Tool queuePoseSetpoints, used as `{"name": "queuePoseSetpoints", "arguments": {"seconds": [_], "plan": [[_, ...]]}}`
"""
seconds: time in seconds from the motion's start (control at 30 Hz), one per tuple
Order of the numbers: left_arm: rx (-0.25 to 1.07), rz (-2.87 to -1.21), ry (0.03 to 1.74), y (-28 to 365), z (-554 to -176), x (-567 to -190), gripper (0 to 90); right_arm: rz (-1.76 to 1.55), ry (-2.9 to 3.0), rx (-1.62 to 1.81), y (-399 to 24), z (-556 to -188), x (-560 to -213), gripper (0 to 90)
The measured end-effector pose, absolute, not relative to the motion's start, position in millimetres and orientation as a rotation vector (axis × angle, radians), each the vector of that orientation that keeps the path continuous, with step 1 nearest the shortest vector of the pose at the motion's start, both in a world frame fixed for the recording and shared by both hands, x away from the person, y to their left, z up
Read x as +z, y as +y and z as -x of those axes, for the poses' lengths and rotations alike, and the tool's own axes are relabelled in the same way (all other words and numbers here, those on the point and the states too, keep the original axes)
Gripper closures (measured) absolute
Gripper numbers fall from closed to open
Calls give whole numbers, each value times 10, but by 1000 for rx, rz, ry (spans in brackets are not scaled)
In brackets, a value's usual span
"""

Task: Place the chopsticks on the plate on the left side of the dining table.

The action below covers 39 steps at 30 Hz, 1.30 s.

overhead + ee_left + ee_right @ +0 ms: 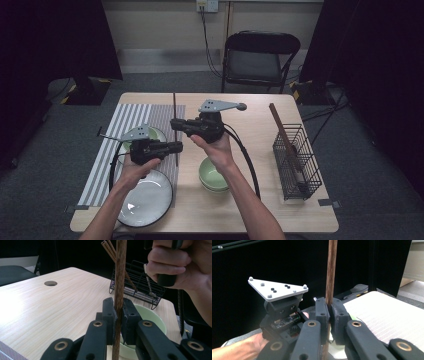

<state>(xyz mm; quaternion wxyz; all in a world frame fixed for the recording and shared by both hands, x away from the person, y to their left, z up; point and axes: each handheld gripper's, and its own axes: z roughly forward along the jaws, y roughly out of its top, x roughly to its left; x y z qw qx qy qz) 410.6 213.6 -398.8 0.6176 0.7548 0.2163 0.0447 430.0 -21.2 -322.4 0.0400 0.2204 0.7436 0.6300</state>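
I hold one brown chopstick (174, 107) with both tools, above the striped mat (116, 131) on the tabletop (250, 117). My left gripper (178, 146) squeezes it tight. My right gripper (175, 123) squeezes it too.

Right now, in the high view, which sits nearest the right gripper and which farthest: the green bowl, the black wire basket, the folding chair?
1. Pale green bowl, just below the right gripper.
2. Black wire basket, at the table's right edge.
3. Black folding chair, beyond the table.
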Motion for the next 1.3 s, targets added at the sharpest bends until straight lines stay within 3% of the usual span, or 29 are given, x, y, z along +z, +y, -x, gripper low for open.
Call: {"name": "queuePoseSetpoints", "arguments": {"seconds": [0.47,0.53,0.97,1.3], "plan": [[99,-1781,483,2094,-4096,-4003,838,-674,2228,1994,-278,-4325,-3098,845],[98,-1774,481,2094,-4099,-4001,838,-672,2231,1975,-281,-4325,-3109,760],[85,-1772,480,2089,-4093,-3995,838,-663,2267,1874,-293,-4372,-3229,487],[86,-1771,499,2125,-4097,-3991,838,-723,2229,1822,-375,-4425,-3277,409]]}}
